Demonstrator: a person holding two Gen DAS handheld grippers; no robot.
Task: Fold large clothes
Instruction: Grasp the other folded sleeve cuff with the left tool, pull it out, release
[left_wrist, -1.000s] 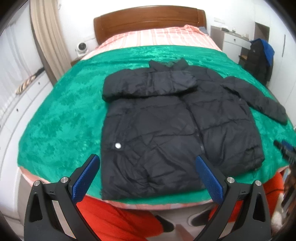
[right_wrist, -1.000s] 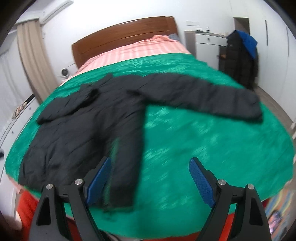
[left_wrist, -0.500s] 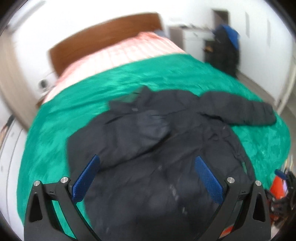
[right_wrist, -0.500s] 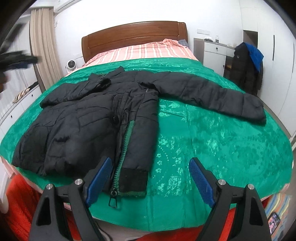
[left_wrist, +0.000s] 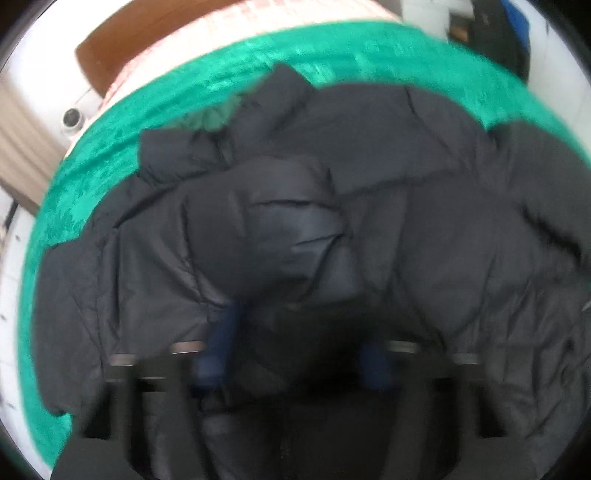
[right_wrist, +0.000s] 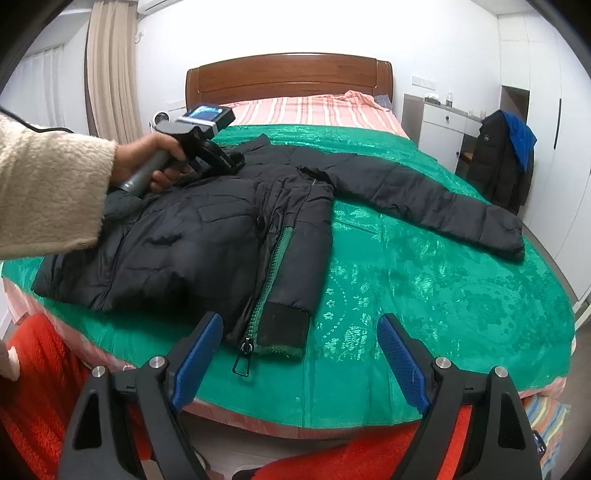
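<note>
A black puffer jacket (right_wrist: 207, 243) lies front up on the green bedspread (right_wrist: 424, 295), its one sleeve (right_wrist: 436, 199) stretched out to the right and the other folded across the chest (left_wrist: 280, 229). My left gripper (left_wrist: 295, 347) is low over the jacket's folded sleeve, blurred, with its blue pads (left_wrist: 218, 347) still apart and cloth between them. In the right wrist view it shows near the collar (right_wrist: 221, 158). My right gripper (right_wrist: 299, 354) is open and empty at the bed's front edge, near the zipper hem (right_wrist: 273, 332).
A wooden headboard (right_wrist: 288, 77) and striped sheet lie at the far end. A white dresser (right_wrist: 439, 125) and a dark coat with blue hood (right_wrist: 506, 155) stand at the right. A curtain (right_wrist: 110, 74) hangs at the left. Red cloth (right_wrist: 37, 387) is below the bed edge.
My left gripper has moved forward and down onto the jacket's folded sleeve near the collar. My right gripper has stayed at the front edge, open.
</note>
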